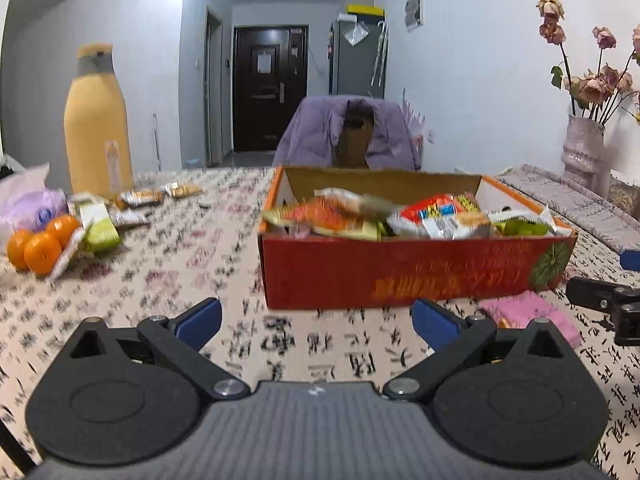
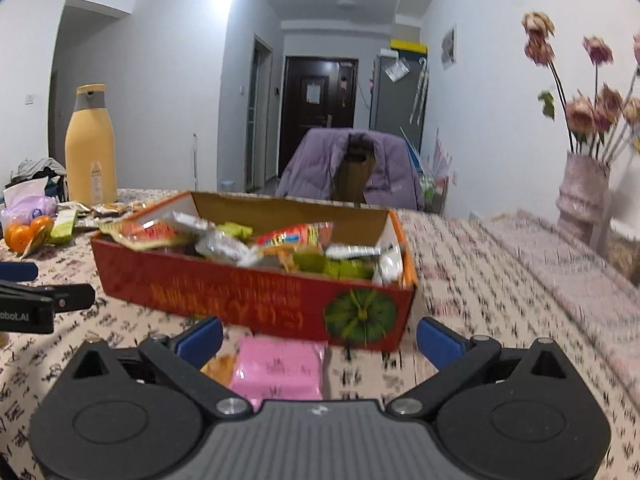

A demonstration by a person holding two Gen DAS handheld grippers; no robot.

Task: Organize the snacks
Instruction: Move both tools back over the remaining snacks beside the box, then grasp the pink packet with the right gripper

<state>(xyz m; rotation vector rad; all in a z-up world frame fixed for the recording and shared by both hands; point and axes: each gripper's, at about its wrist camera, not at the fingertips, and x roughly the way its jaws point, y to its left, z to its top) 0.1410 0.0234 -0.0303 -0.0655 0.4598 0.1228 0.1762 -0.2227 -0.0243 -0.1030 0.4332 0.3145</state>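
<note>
Far left edge of the tabletop (image 1: pixel 192 280), left wrist view: a cluster of oranges (image 1: pixel 38 246) sits beside a pale purple packet (image 1: pixel 34 206), with a green-and-white snack packet (image 1: pixel 98 226) leaning against them. Behind these stands a tall yellow bottle (image 1: pixel 98 120) with a grey collar, upright. Several small wrapped snacks (image 1: pixel 142 198) lie loose at its base, toward the far edge.

The tabletop is covered by a cloth printed with black calligraphy.

Left claw (image 1: pixel 316 320): blue-padded fingers spread wide apart, holding nothing, over bare cloth near the near edge, with the box's near wall ahead of it.

Centre: an open red cardboard box (image 1: pixel 400 272) with gold lettering and a green pumpkin picture on its near wall rests flat on the tabletop. It is filled with assorted snack packets (image 1: pixel 400 216), red, orange, green and silver, heaped to about rim level.

Just beside the box's near wall, a pink snack packet (image 2: pixel 280 368) lies flat on the cloth, with an orange-toned wrapper (image 2: pixel 220 366) touching its left side.

Right claw (image 2: pixel 318 340): fingers spread apart, gripping nothing, positioned low over the pink packet, which lies between the fingers in the right wrist view. Contact cannot be determined.

Beyond the far edge, a chair draped with a purple jacket (image 1: pixel 348 132). Far right edge: a pale vase (image 1: pixel 584 148) of dried roses, upright, on a quilted runner (image 1: pixel 580 204).
</note>
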